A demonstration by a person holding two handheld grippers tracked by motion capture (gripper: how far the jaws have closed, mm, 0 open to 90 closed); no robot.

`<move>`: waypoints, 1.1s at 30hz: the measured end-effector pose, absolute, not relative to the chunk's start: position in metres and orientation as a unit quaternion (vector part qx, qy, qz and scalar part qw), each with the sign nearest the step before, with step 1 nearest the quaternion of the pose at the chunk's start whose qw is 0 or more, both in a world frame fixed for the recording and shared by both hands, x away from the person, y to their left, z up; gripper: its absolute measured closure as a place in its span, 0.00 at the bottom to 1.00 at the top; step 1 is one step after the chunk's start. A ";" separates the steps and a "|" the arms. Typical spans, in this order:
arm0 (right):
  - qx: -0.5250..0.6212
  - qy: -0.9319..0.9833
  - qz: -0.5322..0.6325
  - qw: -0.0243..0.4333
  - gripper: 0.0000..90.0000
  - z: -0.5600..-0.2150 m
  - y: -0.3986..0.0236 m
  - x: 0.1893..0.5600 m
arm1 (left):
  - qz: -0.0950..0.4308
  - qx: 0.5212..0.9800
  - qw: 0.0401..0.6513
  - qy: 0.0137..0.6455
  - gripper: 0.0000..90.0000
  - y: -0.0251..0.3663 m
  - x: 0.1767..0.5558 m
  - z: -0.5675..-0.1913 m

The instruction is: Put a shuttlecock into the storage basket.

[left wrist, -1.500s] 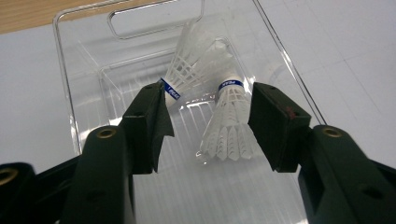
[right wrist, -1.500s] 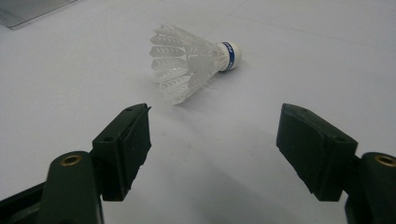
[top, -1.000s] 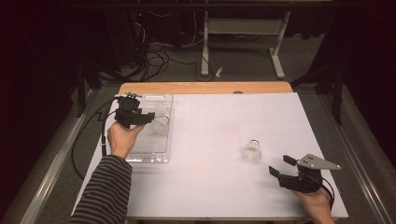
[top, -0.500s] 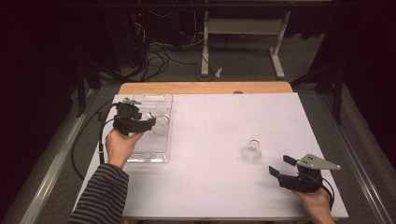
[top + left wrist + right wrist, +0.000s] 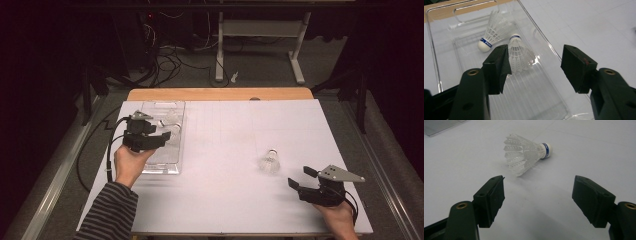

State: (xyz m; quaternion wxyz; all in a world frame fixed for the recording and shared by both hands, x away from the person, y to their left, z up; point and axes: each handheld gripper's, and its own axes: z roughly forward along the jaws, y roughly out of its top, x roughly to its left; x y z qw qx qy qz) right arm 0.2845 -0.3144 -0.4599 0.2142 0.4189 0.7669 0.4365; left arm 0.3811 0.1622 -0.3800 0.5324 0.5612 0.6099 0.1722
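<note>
High view: the clear tray [image 5: 161,165] lies at the left of the white table [image 5: 225,200]. The left gripper [image 5: 161,138] hangs over the tray, jaws apart, empty. A loose shuttlecock [image 5: 270,161] lies on the table well right of the tray. The right gripper [image 5: 298,178] sits near it, on the person's side, jaws apart, empty.

Left gripper view: two shuttlecocks lie inside the tray [image 5: 446,53], one [image 5: 492,33] toward its handle end, the other [image 5: 519,53] just beside it, beyond the open jaws.

Right gripper view: the loose shuttlecock [image 5: 525,153] lies on its side, apart from the tray corner [image 5: 439,126], ahead of the spread jaws.
</note>
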 end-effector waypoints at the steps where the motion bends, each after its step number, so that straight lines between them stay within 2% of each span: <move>1: 0.419 0.767 0.437 0.214 0.30 -0.460 -0.314 0.285 | 0.172 0.561 0.534 0.609 0.45 0.162 0.380 -0.380; 33: 0.420 0.767 0.436 0.212 0.30 -0.460 -0.314 0.285 | 0.161 0.553 0.557 0.598 0.45 0.166 0.359 -0.382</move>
